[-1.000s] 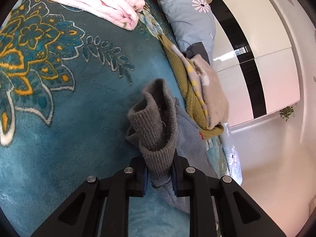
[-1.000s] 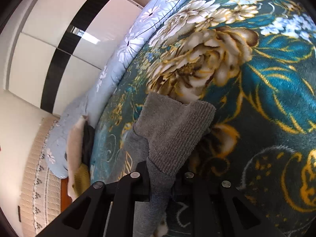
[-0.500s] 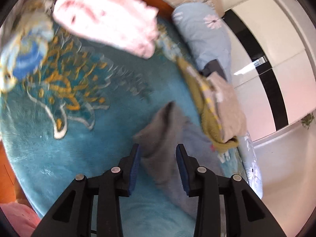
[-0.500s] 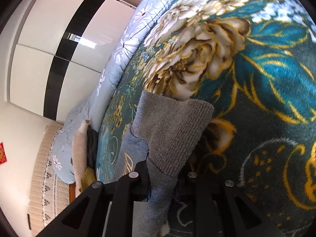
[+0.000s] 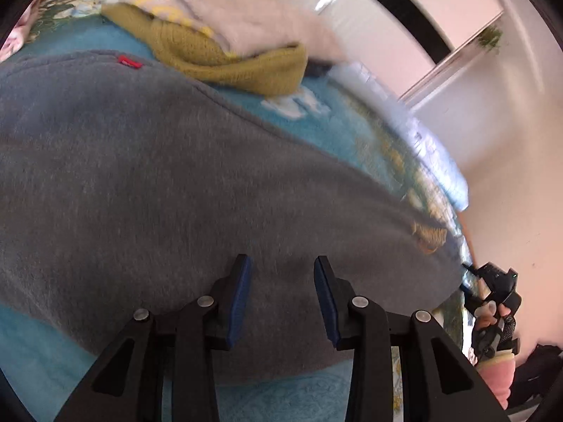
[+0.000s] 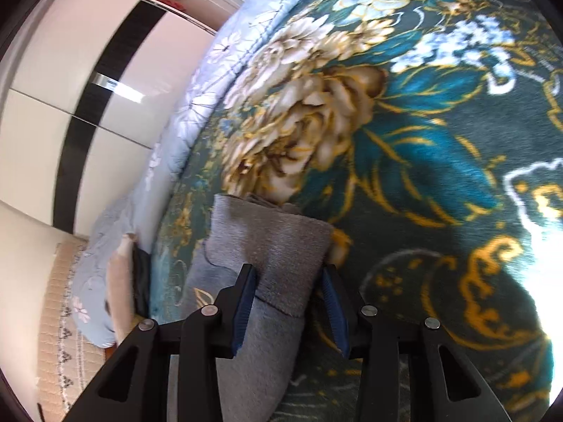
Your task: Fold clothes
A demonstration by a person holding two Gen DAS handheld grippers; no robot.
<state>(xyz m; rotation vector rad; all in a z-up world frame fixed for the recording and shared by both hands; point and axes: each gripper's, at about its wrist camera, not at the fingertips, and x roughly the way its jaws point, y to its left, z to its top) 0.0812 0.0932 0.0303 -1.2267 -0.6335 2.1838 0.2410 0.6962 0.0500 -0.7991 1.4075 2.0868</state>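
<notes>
Grey fleece sweatshirt (image 5: 176, 176) lies spread on the teal floral plush blanket (image 6: 440, 176), its ribbed cuff (image 6: 274, 246) doubled over between the spread fingers of our right gripper (image 6: 288, 295), which pinches nothing; the left gripper (image 5: 281, 295) hangs spread just over the body panel. At 12 o'clock from the left gripper sits a folded stack topped by a mustard knit jumper (image 5: 228, 56). We judge a fold is underway: smooth the panel flat before any further crease.
</notes>
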